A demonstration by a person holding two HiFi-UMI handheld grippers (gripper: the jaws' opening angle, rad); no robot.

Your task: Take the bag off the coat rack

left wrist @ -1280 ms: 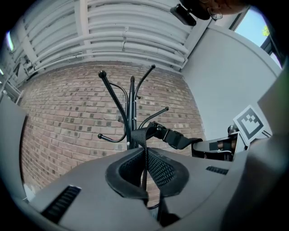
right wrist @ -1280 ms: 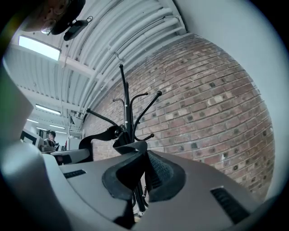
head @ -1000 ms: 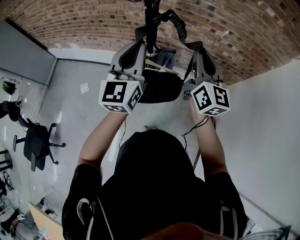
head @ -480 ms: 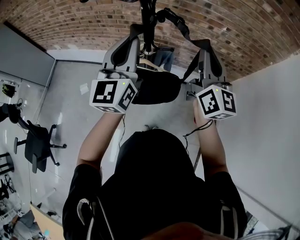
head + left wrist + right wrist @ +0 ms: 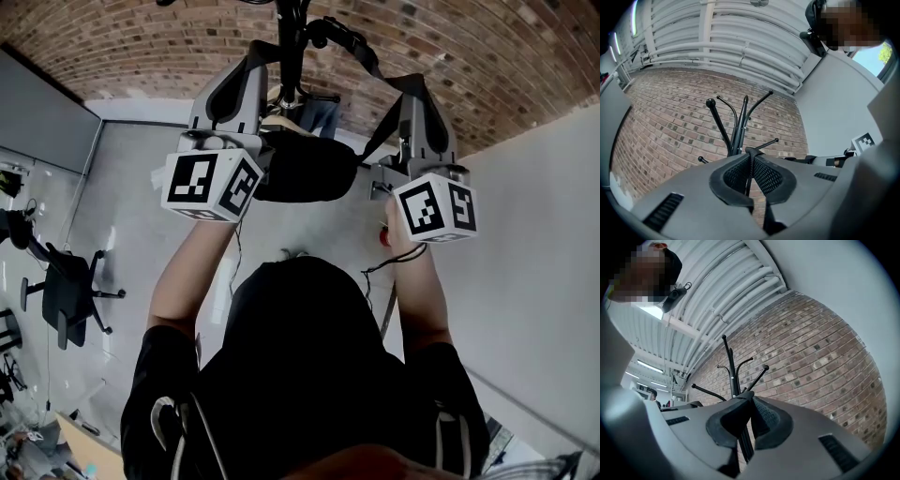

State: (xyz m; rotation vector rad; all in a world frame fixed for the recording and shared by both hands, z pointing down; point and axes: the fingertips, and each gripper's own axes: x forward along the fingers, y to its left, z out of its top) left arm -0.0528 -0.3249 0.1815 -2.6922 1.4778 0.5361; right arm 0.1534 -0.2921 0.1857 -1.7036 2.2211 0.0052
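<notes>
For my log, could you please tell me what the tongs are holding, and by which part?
The bag, by its strap: the left tongs and the right tongs are each shut on a stretch of it.

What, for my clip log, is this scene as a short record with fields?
bag: black bag, hanging between the two raised grippers
strap: strap runs from the bag up to the top of the coat rack
left gripper: fingers shut, apparently on the strap
right gripper: fingers shut, apparently on the strap
backdrop: brick wall
</notes>
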